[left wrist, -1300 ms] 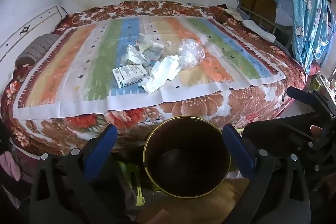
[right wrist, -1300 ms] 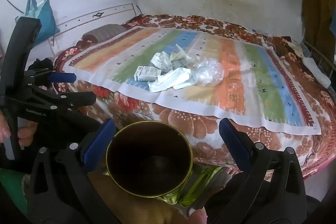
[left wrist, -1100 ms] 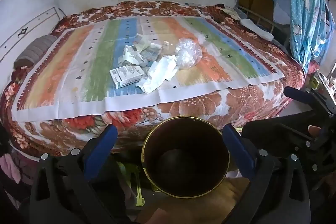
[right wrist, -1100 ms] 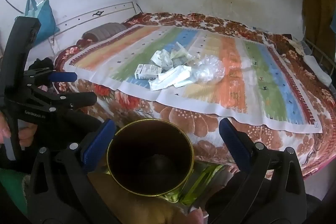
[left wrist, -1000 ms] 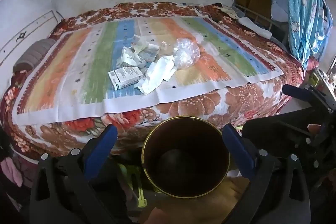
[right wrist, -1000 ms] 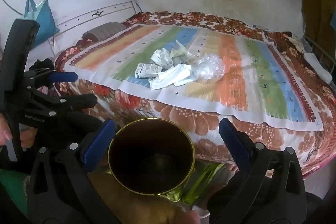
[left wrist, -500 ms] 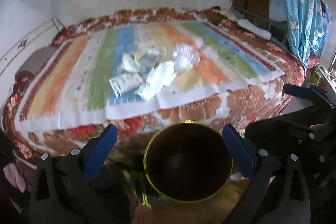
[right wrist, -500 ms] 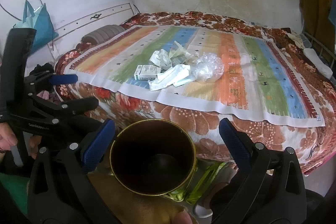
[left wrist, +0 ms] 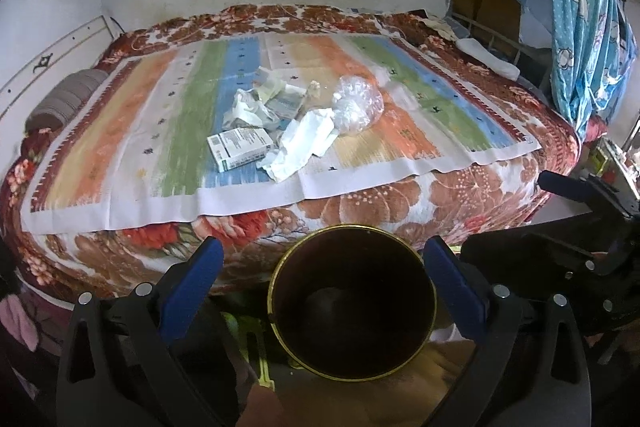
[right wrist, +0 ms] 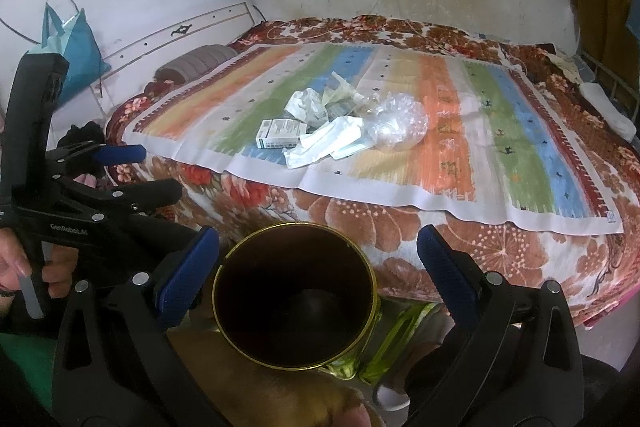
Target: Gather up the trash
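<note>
On the bed (left wrist: 460,195), in the middle of the striped cloth (left wrist: 192,131), the trash lies in 1 loose heap: a small printed box (left wrist: 239,148) at the near left, crumpled white paper (left wrist: 306,143) just beside it, a clear plastic bag (left wrist: 356,103) to the right, and more crumpled wrappers (left wrist: 260,107) behind. Below the bed's near edge stands a dark round bin (left wrist: 352,303) with a gold rim, open and seen from above. The left gripper (left wrist: 324,283) hangs above the bin, well short of the heap, its blue-padded jaws spread wide on either side of the rim and holding nothing. The right gripper (right wrist: 318,267) does the same, jaws spread and empty. A hand (right wrist: 24,267) grips the left gripper's handle in the right wrist view.
</note>
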A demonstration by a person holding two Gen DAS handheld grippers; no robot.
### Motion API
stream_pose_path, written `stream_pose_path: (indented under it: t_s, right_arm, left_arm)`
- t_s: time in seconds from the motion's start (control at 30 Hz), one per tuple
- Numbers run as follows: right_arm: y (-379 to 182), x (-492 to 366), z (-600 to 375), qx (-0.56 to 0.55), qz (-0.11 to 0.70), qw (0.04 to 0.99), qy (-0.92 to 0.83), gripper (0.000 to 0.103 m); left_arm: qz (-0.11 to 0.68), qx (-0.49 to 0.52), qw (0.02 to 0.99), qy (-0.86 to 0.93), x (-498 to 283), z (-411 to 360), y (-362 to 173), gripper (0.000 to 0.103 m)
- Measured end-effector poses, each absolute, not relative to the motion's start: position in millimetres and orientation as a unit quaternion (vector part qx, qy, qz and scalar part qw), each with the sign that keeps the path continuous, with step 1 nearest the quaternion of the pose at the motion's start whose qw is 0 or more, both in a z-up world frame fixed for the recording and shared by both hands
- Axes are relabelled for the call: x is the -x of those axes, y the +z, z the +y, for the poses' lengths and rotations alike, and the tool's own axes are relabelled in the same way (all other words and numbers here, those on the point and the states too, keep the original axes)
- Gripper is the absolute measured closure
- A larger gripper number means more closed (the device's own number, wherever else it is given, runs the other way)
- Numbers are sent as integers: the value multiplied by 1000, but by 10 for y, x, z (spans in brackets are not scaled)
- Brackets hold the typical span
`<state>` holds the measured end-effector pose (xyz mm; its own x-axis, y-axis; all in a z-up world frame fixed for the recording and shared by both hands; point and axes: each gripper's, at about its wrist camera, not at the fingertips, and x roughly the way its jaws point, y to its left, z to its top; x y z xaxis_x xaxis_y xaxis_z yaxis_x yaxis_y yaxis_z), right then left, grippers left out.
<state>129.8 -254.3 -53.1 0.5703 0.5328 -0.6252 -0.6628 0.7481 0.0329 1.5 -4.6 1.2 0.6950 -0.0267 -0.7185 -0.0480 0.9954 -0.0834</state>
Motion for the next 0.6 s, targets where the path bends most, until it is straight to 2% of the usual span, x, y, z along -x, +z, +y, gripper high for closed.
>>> stream_pose_path:
  t_s: [0.3, 0.6]
  right_arm:
    - [-540, -1340, -2589, 94, 304, 890, 326, 9]
    - [-552, -1394, -2642, 84, 314, 883, 339, 9]
  left_arm:
    - [394, 84, 915, -18, -32, 9, 42, 6]
    - [389, 78, 918, -14, -28, -12, 55, 6]
